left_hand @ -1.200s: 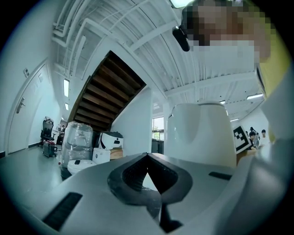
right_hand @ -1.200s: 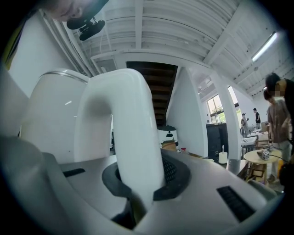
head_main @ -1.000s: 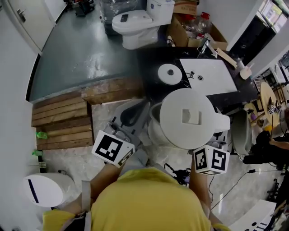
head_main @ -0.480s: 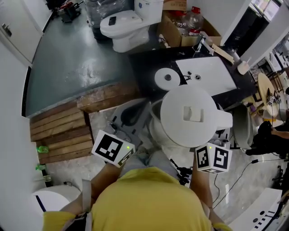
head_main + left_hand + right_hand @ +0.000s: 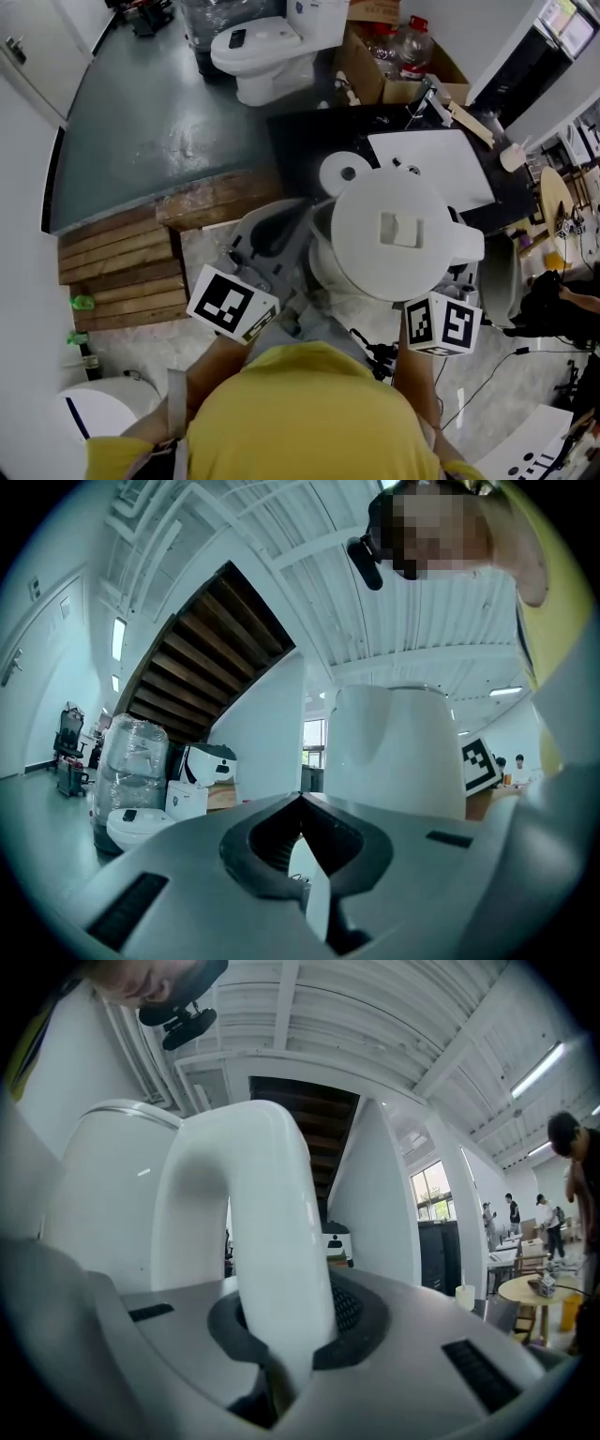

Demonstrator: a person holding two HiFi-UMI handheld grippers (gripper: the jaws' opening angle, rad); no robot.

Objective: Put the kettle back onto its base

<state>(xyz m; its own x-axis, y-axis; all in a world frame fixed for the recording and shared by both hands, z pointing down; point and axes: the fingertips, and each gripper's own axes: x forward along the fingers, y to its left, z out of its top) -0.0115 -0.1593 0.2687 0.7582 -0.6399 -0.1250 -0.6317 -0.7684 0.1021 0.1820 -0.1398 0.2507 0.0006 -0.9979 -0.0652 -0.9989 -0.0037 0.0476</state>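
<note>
**White electric kettle** (image 5: 392, 234), lid uppermost, held in the air in front of the person. It is not seated on its round white base (image 5: 343, 174), which lies on the dark bench (image 5: 300, 141) beside a white sink basin (image 5: 441, 161). From the head view, the kettle's rim overlaps the base's near edge.

**Right hand-held gripper** (image 5: 284, 1349): clamped on the kettle's handle (image 5: 267, 1232).

**Left hand-held gripper** (image 5: 302, 803): jaws together on nothing, just beside the kettle body.

**Toilet** (image 5: 262, 52): beyond the bench.

No word, number or brand is readable anywhere; only black-and-white square patterns stand on the left cube (image 5: 232, 306) and the right cube (image 5: 441, 325), and these are not letters.
</note>
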